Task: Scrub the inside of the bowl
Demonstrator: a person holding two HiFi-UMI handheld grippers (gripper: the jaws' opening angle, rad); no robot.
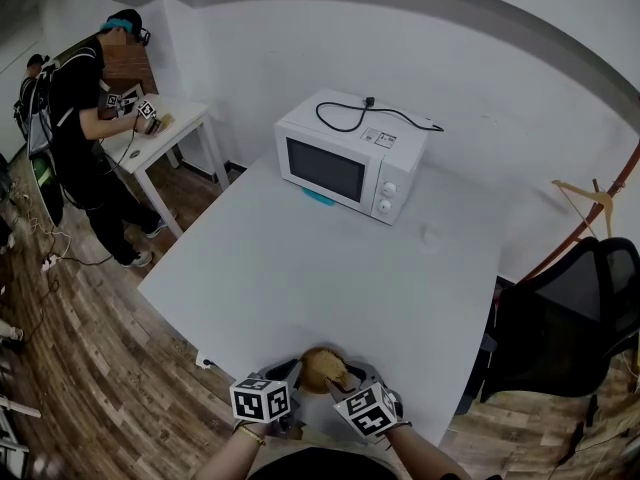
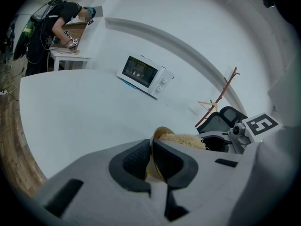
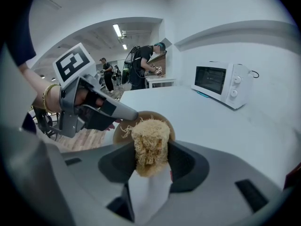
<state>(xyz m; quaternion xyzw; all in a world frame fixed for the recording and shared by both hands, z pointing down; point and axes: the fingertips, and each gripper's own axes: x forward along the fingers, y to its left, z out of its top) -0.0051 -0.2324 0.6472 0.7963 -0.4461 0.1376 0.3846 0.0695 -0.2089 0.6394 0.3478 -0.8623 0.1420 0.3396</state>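
At the near edge of the white table [image 1: 330, 268], the left gripper [image 2: 151, 145] pinches the rim of 1 round brown bowl [image 1: 322, 366]. The right gripper [image 3: 151, 155] clamps a tan fibrous scrubber [image 3: 149, 134] at the bowl's mouth.

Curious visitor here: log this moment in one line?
left gripper: grips bowl rim | right gripper: grips fibrous scrubber | scrubber: at bowl
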